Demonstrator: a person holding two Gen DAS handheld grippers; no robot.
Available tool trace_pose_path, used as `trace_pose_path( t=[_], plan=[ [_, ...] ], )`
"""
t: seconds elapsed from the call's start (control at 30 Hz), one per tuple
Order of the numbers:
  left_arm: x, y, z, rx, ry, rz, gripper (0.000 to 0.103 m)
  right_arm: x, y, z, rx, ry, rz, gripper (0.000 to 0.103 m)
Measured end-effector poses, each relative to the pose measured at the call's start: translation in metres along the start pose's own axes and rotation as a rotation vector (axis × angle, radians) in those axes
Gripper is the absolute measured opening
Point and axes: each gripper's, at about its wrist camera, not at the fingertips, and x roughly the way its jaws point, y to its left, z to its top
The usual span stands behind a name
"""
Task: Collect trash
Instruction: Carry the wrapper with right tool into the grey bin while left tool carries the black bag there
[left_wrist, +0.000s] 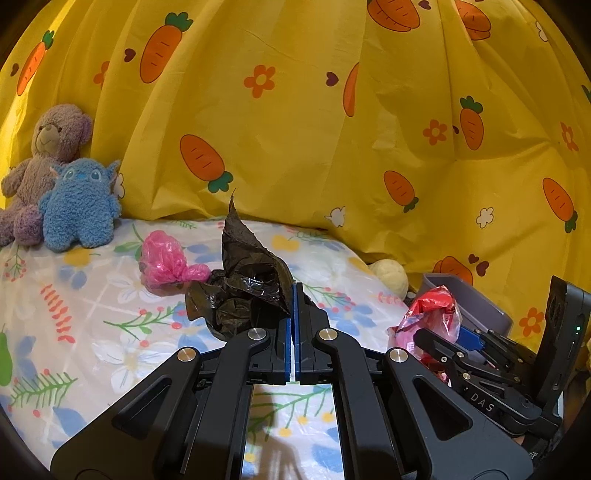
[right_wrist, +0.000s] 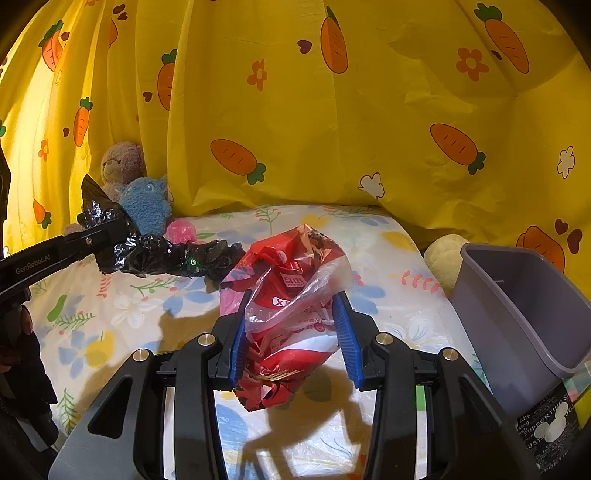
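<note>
Crumpled black bag (left_wrist: 240, 291) in clamped left tongs (left_wrist: 294, 295); crinkled red wrapper (right_wrist: 291, 295) between gripping right tongs (right_wrist: 295, 314)

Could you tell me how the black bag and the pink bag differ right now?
The black bag is pinched in the shut left gripper and lifted; the pink bag lies loose on the floral sheet. The black bag is opaque and larger; the pink bag is translucent and smaller. Both are crumpled plastic.
</note>
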Motion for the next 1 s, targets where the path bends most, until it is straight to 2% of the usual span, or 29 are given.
trace_pose_path(
  t=[0.43,1.0],
  plan=[
    [0.015,-0.047,0.007,0.086,0.010,-0.041,0.000,-0.015,-0.024,0.002,0.015,-0.012,-0.030,0.042],
    [0.047,-0.124,0.012,0.205,0.041,-0.161,0.000,-0.035,-0.070,0.001,0.065,-0.039,-0.117,0.042]
  ],
)
